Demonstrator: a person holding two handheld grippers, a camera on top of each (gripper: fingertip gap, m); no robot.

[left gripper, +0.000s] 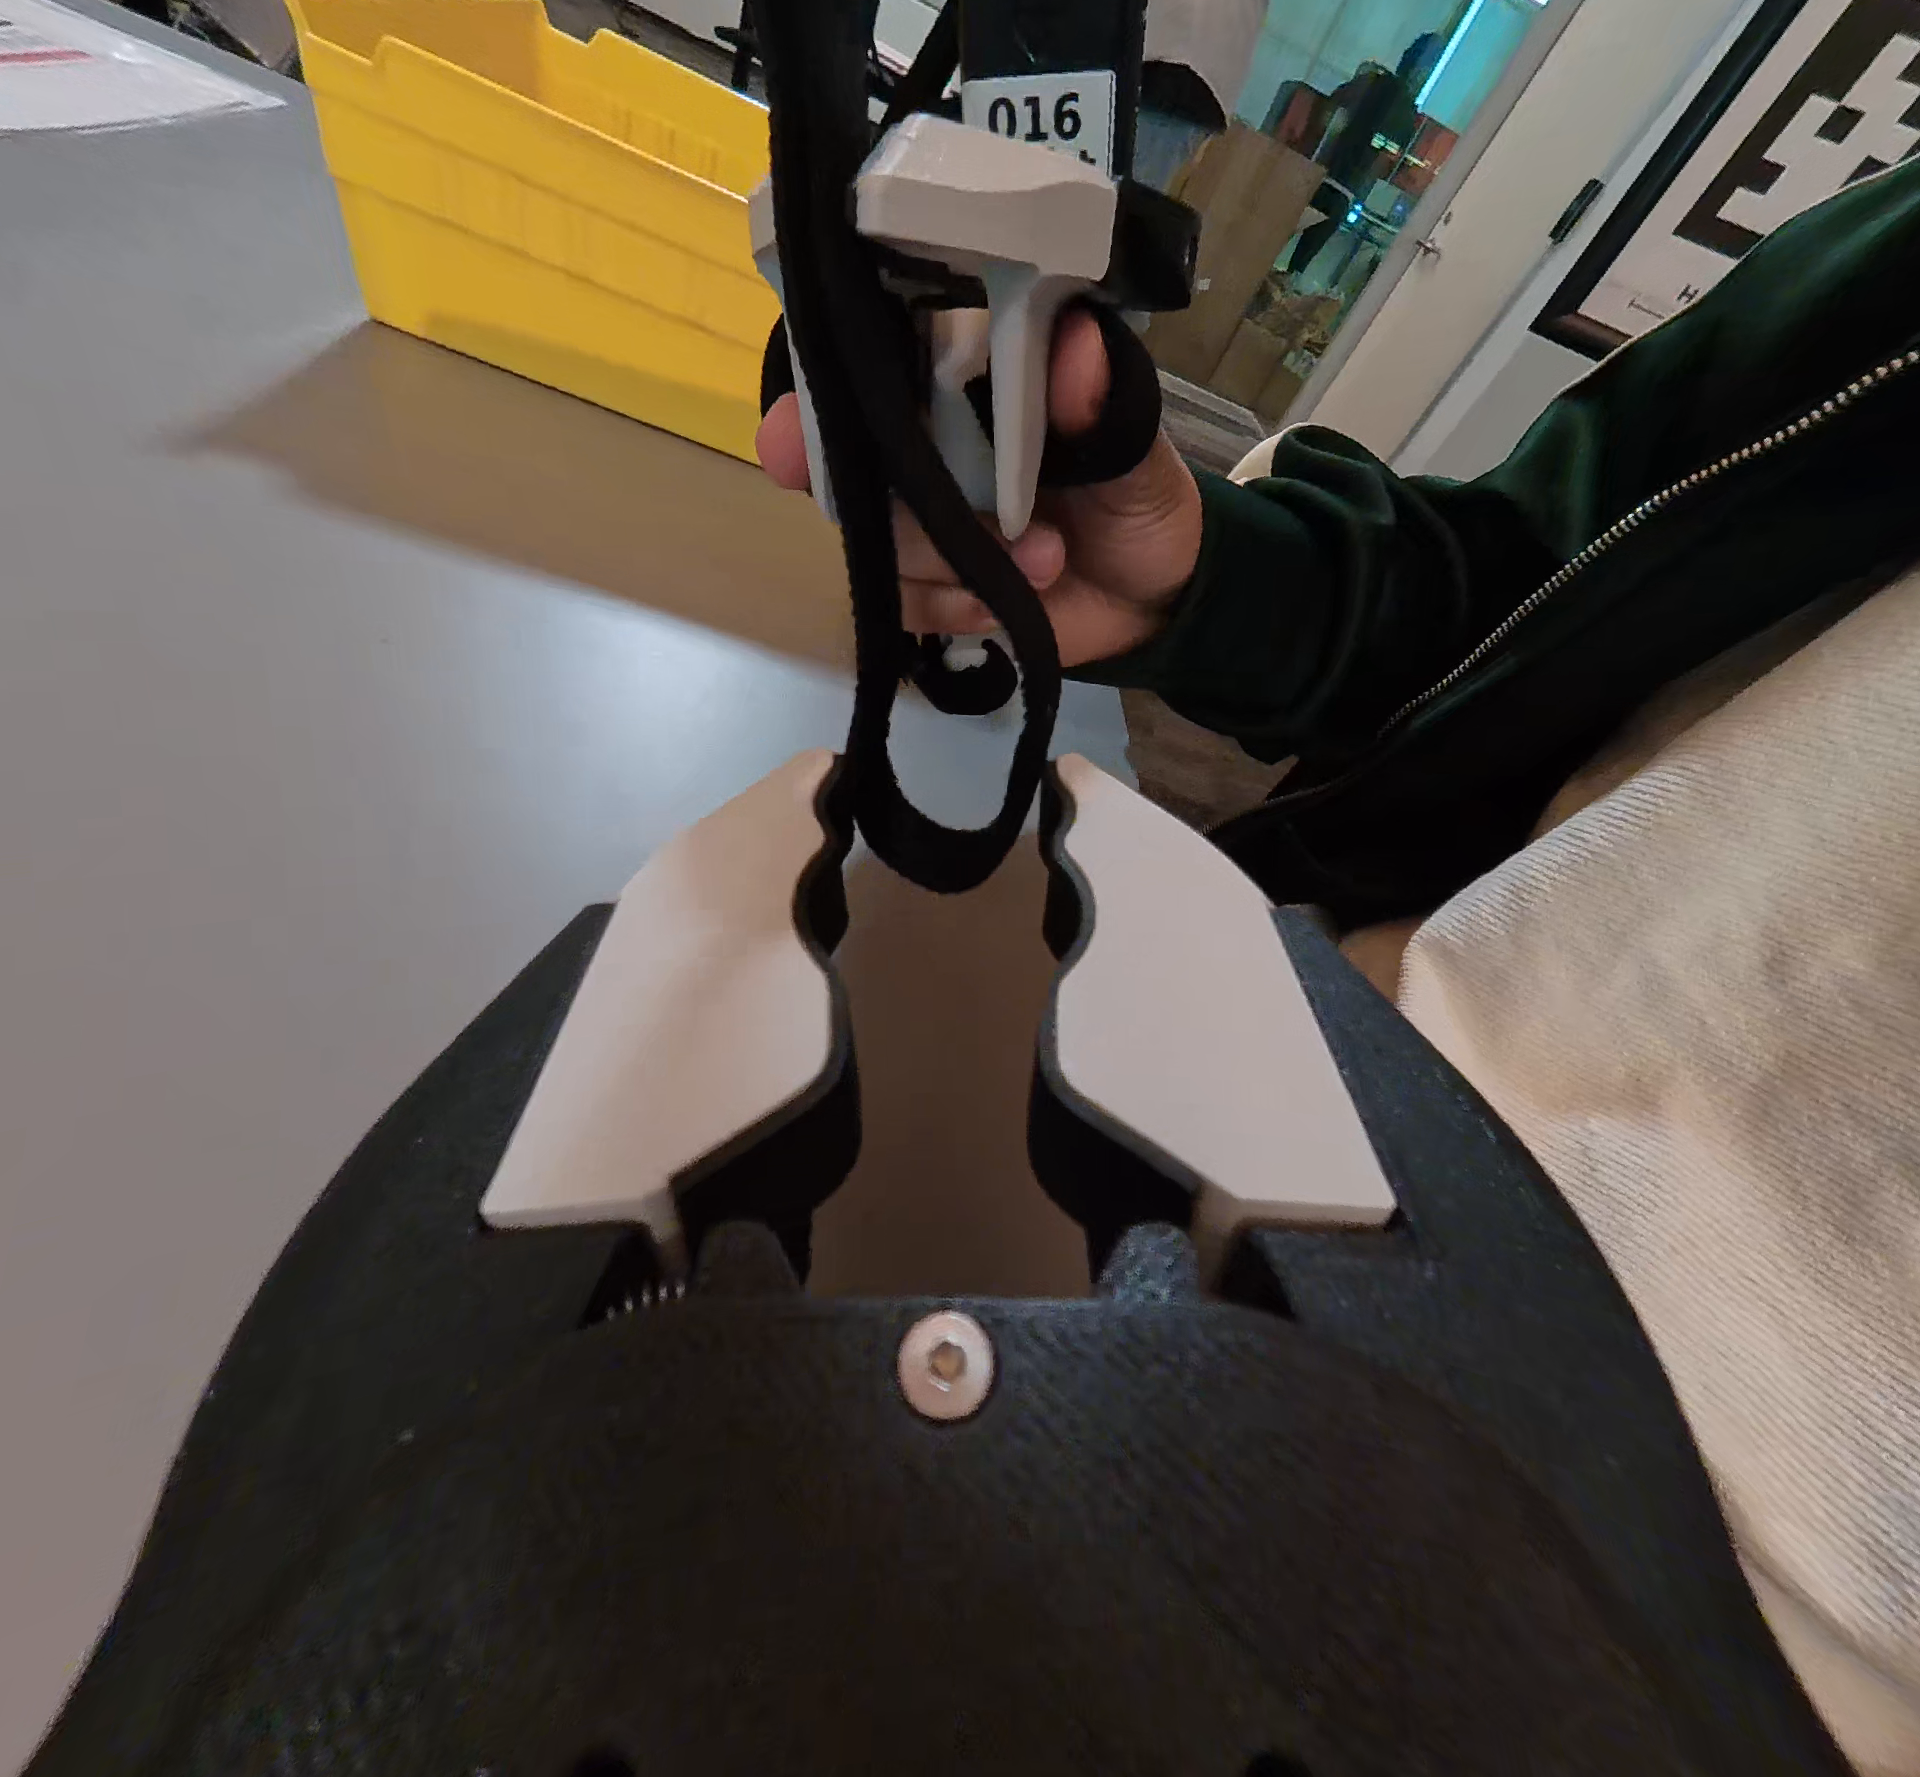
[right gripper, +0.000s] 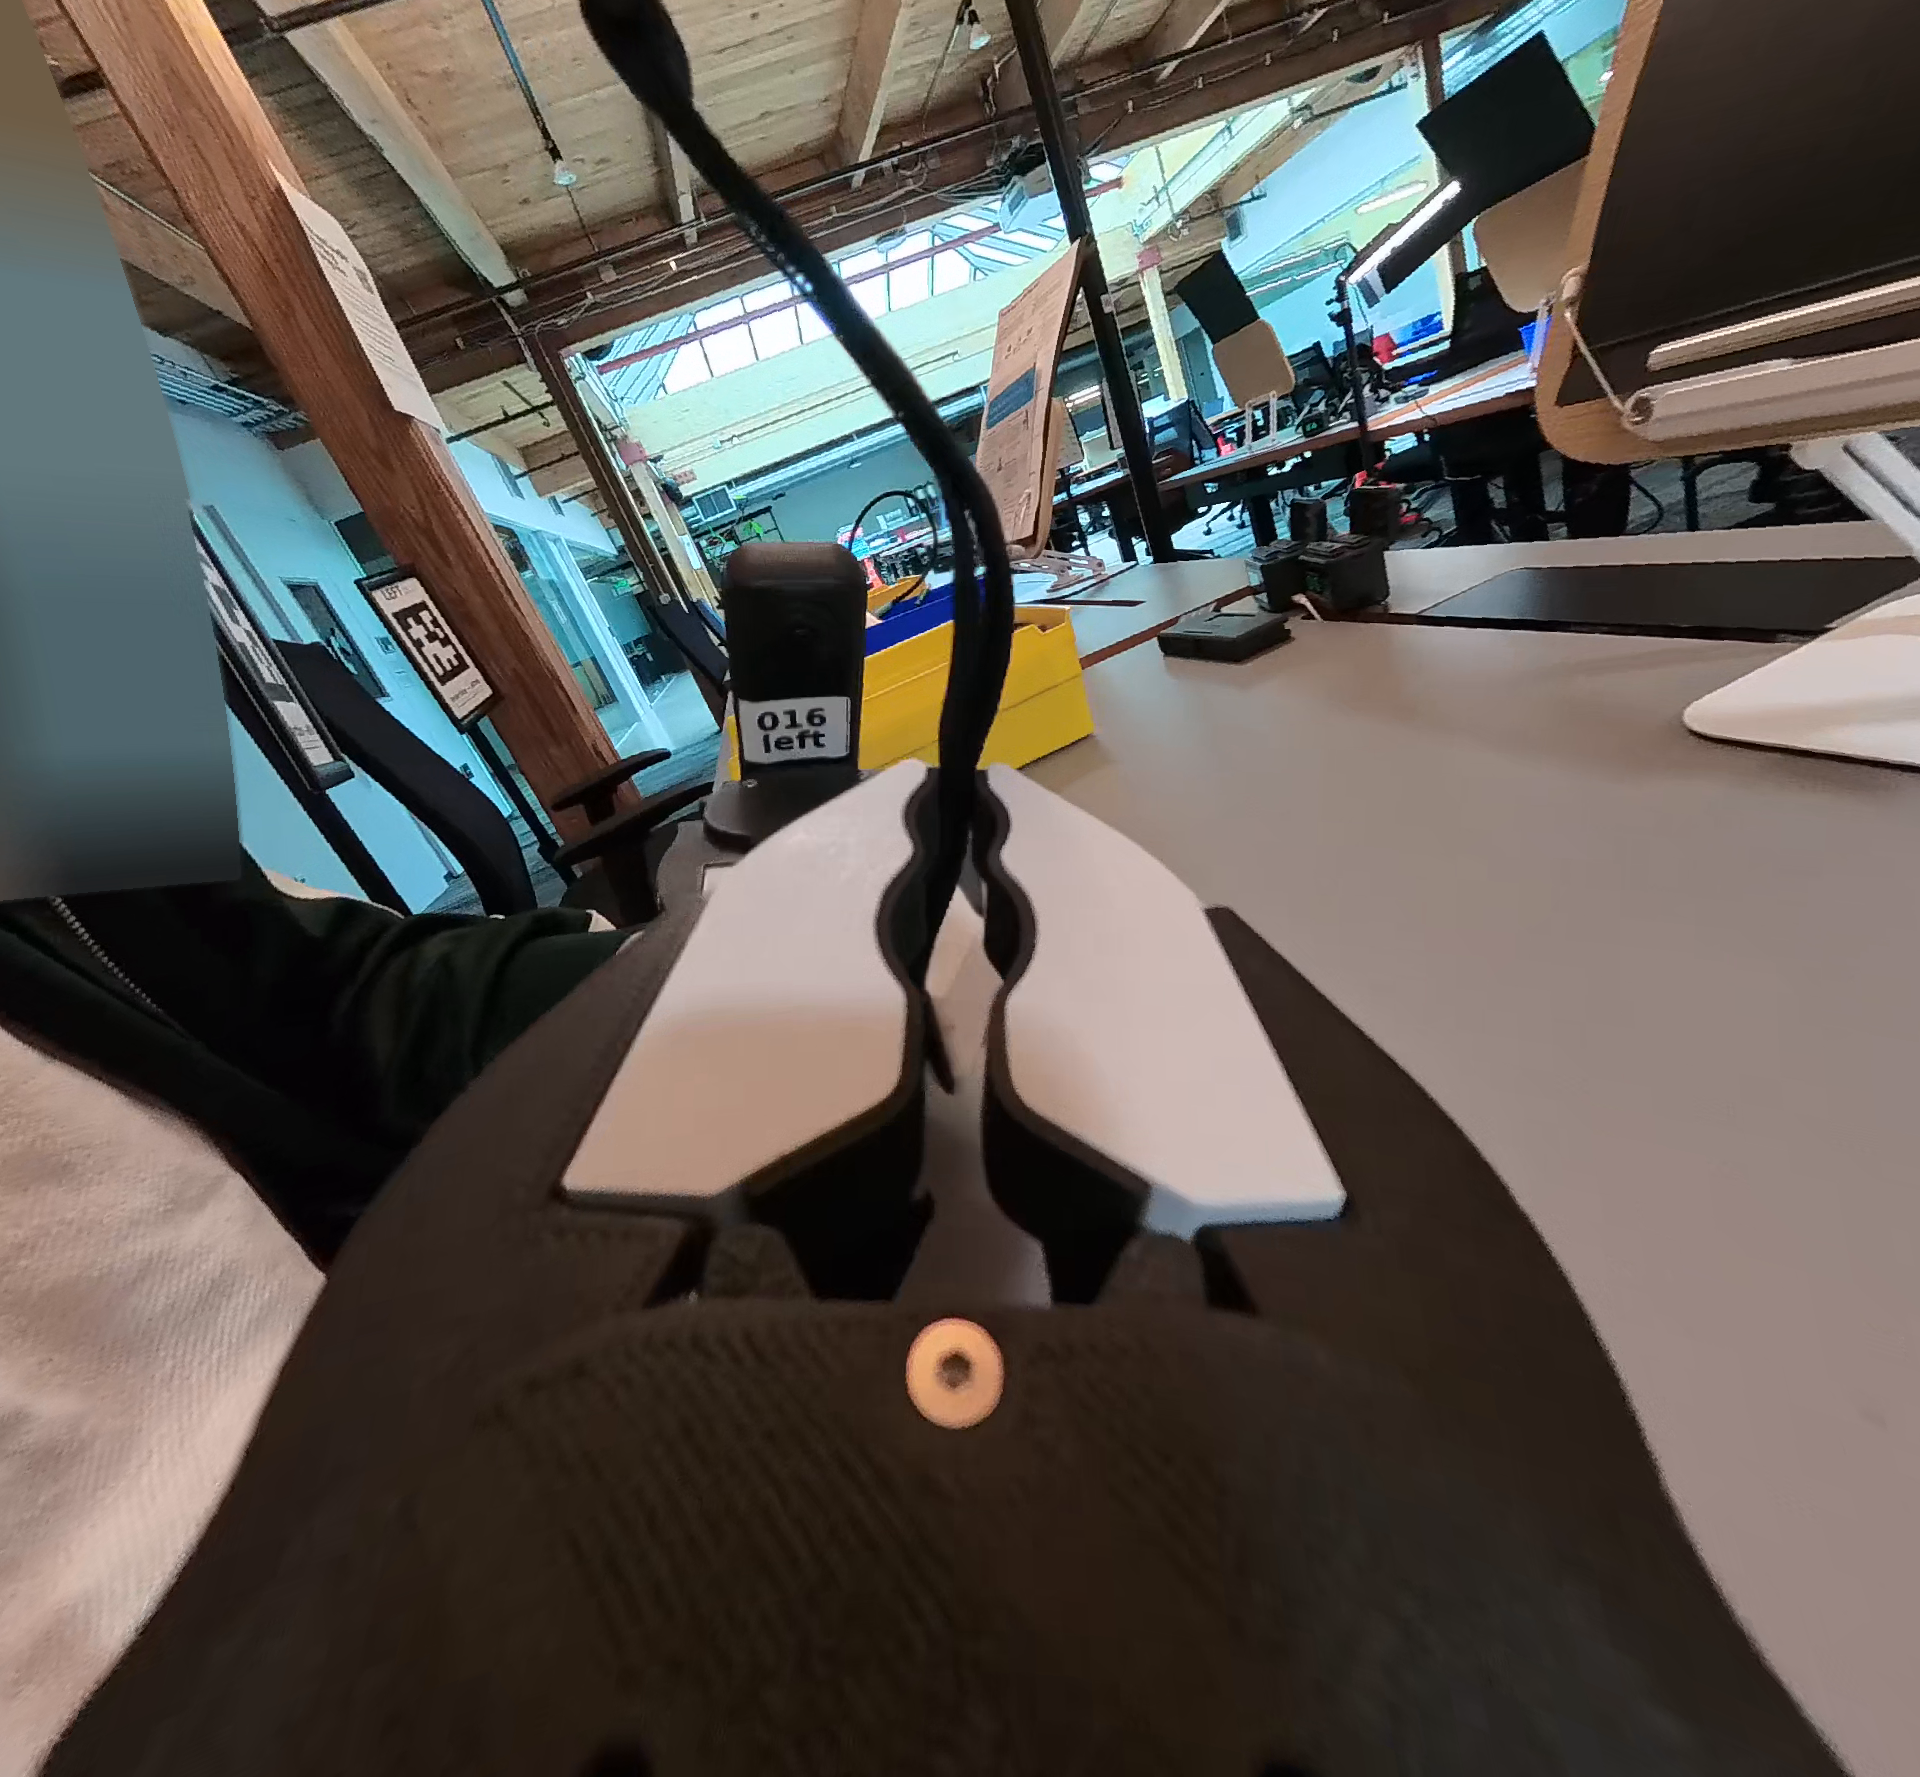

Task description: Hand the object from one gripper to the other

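Note:
A black strap hangs down as a doubled loop. Its bottom bend lies between the fingertips of my left gripper, which is open; the strap touches the left finger's inner edge. In the right wrist view my right gripper is shut on the strap, which rises from between its fingertips and curves up out of the frame. The right gripper's grey and black handle shows in the left wrist view, held by a hand just beyond the loop. The left gripper's camera stands right behind the right fingertips.
A yellow bin stands on the grey table at the back left; it also shows in the right wrist view. A white monitor base sits at the right. The person's green sleeve and beige clothing fill the right side. Across from one pair of fingers to the other is roughly 8 cm.

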